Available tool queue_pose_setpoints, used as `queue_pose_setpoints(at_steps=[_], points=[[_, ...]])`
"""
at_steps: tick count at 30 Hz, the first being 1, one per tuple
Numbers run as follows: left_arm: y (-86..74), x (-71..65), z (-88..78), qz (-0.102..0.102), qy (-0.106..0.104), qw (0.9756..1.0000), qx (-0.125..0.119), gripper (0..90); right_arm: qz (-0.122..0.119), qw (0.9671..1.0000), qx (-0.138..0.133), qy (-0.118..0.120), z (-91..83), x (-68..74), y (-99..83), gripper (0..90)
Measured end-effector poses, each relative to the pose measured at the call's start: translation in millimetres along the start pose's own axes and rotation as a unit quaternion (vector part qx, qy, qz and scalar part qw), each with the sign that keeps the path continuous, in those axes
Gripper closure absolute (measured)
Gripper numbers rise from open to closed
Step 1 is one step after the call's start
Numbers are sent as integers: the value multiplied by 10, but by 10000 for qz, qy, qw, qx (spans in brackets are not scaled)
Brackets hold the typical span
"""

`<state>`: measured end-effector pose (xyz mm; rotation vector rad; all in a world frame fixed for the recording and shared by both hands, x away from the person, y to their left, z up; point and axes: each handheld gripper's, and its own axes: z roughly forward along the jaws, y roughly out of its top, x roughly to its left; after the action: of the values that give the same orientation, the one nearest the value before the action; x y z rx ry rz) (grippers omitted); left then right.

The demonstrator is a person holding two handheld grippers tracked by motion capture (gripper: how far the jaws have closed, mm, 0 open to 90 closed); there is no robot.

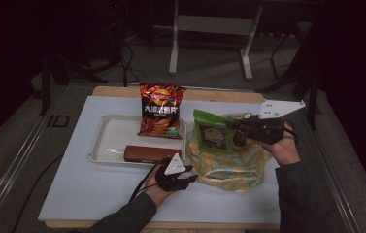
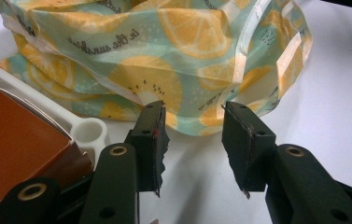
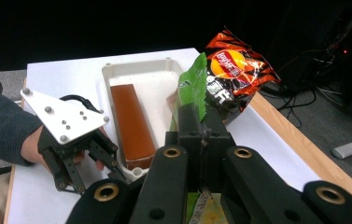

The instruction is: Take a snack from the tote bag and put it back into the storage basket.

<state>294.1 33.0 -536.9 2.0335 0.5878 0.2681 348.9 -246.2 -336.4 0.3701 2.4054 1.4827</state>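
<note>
The right gripper, right of centre in the high view, had its jaws closed tight on the top edge of the green snack packet, which hung over the lemon-print bag. The left gripper, at the lower centre, stood half open with nothing between its 2 jaws, just beside the bag's near edge. In the white tray at the left lay a brown box and a red chip bag. To do this step well, I think the packet should go straight down into the bag's mouth, with the left gripper pinching the rim to keep it open.
</note>
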Motion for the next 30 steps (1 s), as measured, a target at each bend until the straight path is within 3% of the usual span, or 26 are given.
queue_pose_setpoints(at_steps=[30], points=[[1, 1, 0, 30, -18, 10000, -4, 586, -139, 9996, 9, 251, 508, 21, 276, 899]])
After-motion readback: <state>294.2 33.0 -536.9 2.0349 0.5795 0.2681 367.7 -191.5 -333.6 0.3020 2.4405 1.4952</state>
